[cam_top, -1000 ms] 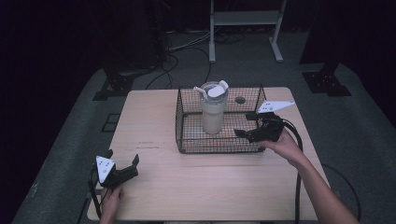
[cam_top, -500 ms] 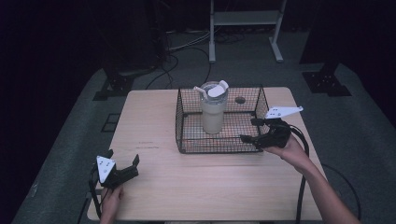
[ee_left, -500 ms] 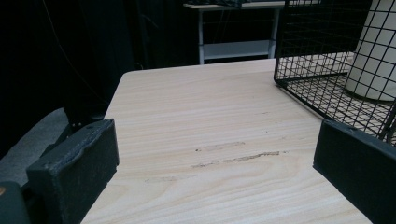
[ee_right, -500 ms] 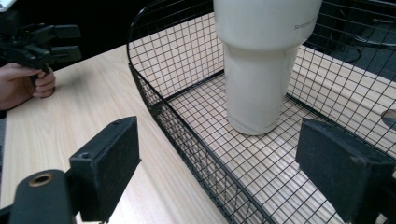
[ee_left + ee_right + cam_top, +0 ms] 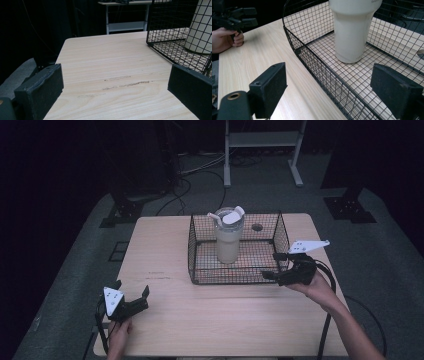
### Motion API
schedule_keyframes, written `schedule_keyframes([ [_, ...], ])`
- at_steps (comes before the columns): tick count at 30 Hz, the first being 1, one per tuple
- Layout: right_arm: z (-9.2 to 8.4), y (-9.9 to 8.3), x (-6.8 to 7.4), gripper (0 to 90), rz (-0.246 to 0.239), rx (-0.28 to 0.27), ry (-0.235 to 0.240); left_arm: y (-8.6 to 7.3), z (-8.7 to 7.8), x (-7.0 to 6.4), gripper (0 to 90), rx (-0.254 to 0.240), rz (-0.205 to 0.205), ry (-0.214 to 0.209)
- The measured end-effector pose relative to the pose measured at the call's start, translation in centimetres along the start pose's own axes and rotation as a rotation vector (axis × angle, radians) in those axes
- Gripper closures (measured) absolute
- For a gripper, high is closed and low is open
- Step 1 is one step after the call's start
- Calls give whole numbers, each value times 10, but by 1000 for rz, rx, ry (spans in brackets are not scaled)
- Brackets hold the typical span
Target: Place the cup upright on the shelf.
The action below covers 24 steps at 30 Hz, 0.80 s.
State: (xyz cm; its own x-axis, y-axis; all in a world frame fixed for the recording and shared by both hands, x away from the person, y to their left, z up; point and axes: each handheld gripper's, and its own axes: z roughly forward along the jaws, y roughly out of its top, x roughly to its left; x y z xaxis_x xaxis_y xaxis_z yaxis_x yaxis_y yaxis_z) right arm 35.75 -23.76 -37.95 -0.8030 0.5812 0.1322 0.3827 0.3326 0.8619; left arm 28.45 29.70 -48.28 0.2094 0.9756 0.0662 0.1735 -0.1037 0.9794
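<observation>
Tumbler (image 5: 229, 240) stands upright inside a black wire basket (image 5: 200, 251) on the pale wooden desk (image 5: 220, 315), seen from the high view. It is a tall cream cup, narrower at the foot, with a clear rim, a white flip lid and a white handle on its left. The right tool (image 5: 274, 266), held in the person's right hand (image 5: 316, 287), sits just outside the basket's right front corner, its jaws spread and empty, pointing toward the basket; the tumbler lies ahead of it, past the wire wall. The left tool (image 5: 131, 296) rests near the desk's front left edge, jaws apart and empty, well away from the basket.

From the left gripper view, the left tool (image 5: 115, 87) has both black jaws wide apart over bare wood with faint scuff marks. The basket (image 5: 160, 47) and the tumbler's cream base (image 5: 200, 32) lie ahead to its right.

From the right gripper view, the right tool (image 5: 337, 92) straddles the basket's near wire wall (image 5: 319, 70), one jaw outside, one over the mesh floor. The tumbler (image 5: 352, 30) stands ahead, its smooth base flat on the mesh. The left tool (image 5: 239, 18) and its hand (image 5: 225, 40) appear far off at upper left.
</observation>
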Motion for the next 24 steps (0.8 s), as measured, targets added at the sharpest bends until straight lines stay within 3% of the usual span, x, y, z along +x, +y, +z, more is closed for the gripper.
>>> schedule_keyframes([
  [24,-15,-34,10,128,15,23,9,0,0,0,0,-1,2,-2],
])
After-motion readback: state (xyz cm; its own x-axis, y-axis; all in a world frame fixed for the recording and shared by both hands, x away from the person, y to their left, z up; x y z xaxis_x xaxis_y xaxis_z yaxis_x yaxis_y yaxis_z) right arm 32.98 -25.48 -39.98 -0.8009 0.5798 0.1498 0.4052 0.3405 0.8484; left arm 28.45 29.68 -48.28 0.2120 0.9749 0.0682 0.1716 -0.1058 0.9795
